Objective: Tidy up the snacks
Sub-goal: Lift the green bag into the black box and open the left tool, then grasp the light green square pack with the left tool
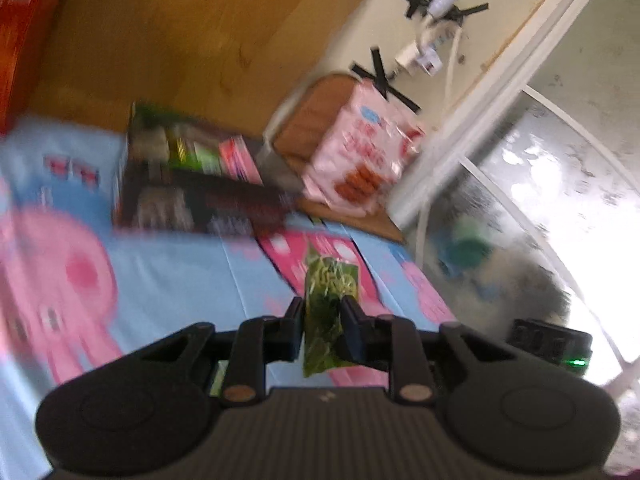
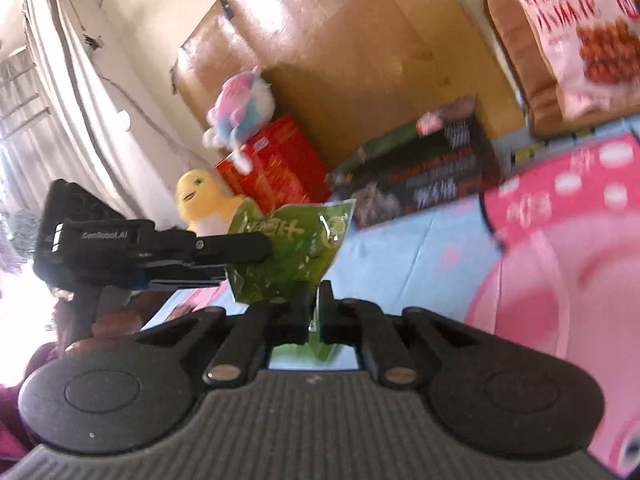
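While held above the blue sheet [image 1: 180, 264], one green packet [image 1: 326, 304] is clamped by both the left gripper [image 1: 323, 322] and the right gripper [image 2: 315, 314].

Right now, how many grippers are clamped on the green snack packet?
2. The left gripper grips one edge of the green snack packet; the right gripper pinches its lower edge.

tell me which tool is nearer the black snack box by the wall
Left, by a little and hedged. Both tools clamp the same green packet, and the black snack box lies ahead of each, up the mat.
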{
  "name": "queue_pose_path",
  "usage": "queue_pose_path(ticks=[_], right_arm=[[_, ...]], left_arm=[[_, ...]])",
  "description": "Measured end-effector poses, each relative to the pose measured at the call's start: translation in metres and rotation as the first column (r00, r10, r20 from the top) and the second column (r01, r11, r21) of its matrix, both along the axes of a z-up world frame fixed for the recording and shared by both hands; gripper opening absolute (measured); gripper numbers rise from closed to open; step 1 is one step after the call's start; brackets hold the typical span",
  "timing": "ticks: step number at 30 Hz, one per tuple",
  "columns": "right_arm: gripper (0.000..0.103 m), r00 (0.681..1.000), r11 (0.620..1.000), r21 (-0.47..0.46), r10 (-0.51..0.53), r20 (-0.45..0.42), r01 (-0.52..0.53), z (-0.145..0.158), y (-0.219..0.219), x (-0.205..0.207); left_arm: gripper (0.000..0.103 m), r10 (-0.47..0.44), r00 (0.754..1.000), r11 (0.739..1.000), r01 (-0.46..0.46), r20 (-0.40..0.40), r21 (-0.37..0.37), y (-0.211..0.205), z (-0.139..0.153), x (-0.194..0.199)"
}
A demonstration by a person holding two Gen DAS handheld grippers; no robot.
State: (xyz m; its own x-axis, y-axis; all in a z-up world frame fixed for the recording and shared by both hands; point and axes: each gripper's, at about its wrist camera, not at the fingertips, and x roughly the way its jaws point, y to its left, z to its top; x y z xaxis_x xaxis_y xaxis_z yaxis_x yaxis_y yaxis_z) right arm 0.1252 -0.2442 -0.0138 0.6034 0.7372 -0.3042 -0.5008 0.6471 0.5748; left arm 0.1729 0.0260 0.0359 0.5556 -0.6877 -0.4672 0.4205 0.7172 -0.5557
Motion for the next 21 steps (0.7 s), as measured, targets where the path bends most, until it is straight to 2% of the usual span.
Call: queue_pose_path(ticks=[2, 3, 4, 5, 6, 8, 9, 11, 14, 17, 19, 21], right_arm=[[0.007, 0.999, 0.999, -0.036, -0.020, 0.042, 0.022, 0.011, 0.005, 0.029], [0.007, 0.997, 0.998, -0.052, -0.036, 0.065, 0.040, 0.019, 0.012, 0.044], [0.007, 0.995, 0.996, -0.064, -0.056, 0.081, 0.062, 0.026, 0.019, 0.061], [0.007, 0.992, 0.993, -0.078, -0.085, 0.096, 0.093, 0.034, 0.028, 0.080], [0.012, 0.988, 0.988, -0.093, -0.109, 0.111, 0.120, 0.037, 0.036, 0.098], [0.015, 0.975, 0.969, -0.170, -0.154, 0.162, 0.182, 0.042, 0.054, 0.128], [0.015, 0.969, 0.952, -0.217, -0.181, 0.168, 0.215, 0.040, 0.060, 0.138], [0.015, 0.968, 0.946, -0.222, -0.207, 0.146, 0.236, 0.032, 0.057, 0.139], [0.015, 0.983, 0.972, -0.165, -0.154, 0.103, 0.170, 0.013, 0.045, 0.106], [0.017, 0.997, 0.983, -0.165, -0.073, 0.039, 0.079, -0.009, 0.043, 0.068], [0.023, 1.000, 0.985, -0.171, 0.005, -0.009, -0.007, -0.022, 0.048, 0.047], [0.041, 0.998, 0.975, -0.212, 0.066, -0.013, -0.067, -0.029, 0.056, 0.025]], left_arm=[[0.022, 0.030, 0.999, 0.998, -0.032, 0.043, 0.047, -0.004, 0.015, 0.030], [0.028, 0.048, 0.997, 0.995, -0.053, 0.062, 0.079, -0.007, 0.021, 0.047], [0.045, 0.073, 0.995, 0.990, -0.081, 0.074, 0.115, -0.010, 0.025, 0.065], [0.054, 0.108, 0.991, 0.980, -0.120, 0.082, 0.159, -0.013, 0.025, 0.084], [0.058, 0.158, 0.982, 0.960, -0.177, 0.100, 0.216, -0.015, 0.023, 0.101], [0.058, 0.244, 0.960, 0.903, -0.276, 0.134, 0.330, -0.018, 0.014, 0.120], [0.058, 0.270, 0.953, 0.888, -0.302, 0.139, 0.348, -0.015, 0.009, 0.121], [0.058, 0.262, 0.955, 0.904, -0.294, 0.140, 0.312, -0.005, 0.001, 0.106], [0.059, 0.246, 0.949, 0.905, -0.298, 0.197, 0.304, 0.005, -0.007, 0.067], [0.059, 0.233, 0.962, 0.929, -0.263, 0.141, 0.261, 0.021, -0.018, 0.032], [0.059, 0.230, 0.970, 0.942, -0.242, 0.078, 0.231, 0.032, -0.029, 0.011], [0.059, 0.221, 0.975, 0.955, -0.219, 0.009, 0.201, 0.043, -0.040, -0.008]])
